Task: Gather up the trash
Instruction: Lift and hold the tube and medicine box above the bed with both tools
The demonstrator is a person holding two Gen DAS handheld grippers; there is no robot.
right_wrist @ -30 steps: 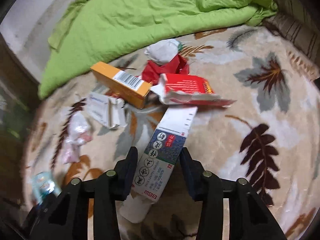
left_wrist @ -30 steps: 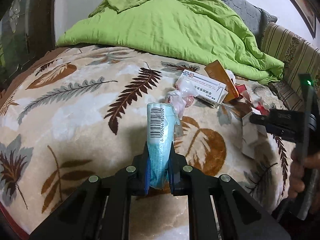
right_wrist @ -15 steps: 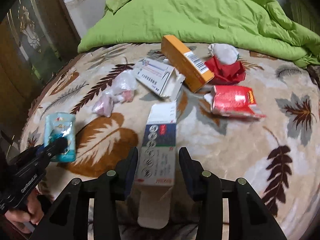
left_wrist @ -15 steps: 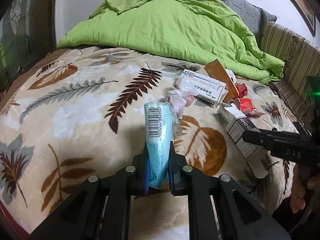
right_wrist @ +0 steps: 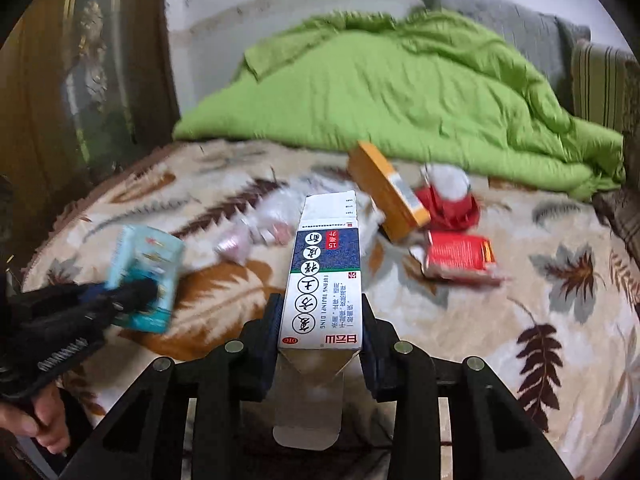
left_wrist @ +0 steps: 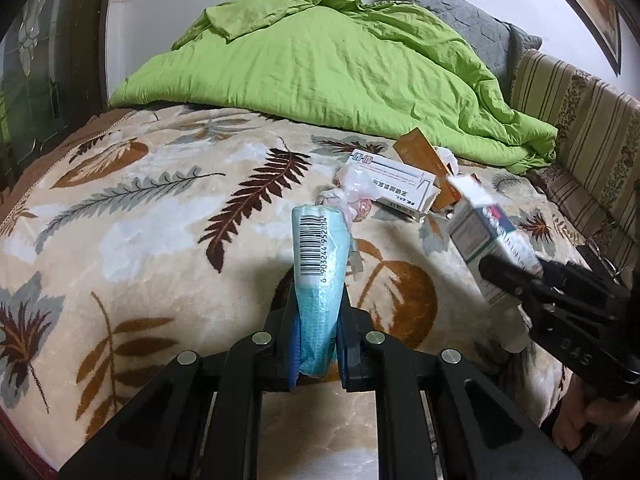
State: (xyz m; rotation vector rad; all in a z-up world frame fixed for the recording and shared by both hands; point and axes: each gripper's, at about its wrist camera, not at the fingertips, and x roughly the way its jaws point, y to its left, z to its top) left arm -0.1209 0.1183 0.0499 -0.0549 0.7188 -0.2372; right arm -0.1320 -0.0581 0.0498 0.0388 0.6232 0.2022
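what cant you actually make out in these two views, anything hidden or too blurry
- Where the trash goes: no bin or bag shows in either view.
- Blue packet, right wrist view: motion blur smears its print.
- White and blue carton, left wrist view: blurred, lower end hidden behind the right gripper.
- Red carton, left wrist view: almost wholly hidden behind the orange box.
- Clear plastic wrapper, right wrist view: contents too blurred.

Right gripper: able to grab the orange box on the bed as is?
Probably not. The right gripper is shut on the blue-and-white carton, so its fingers are occupied. The orange box itself lies exposed ahead on the blanket, nothing covering it.
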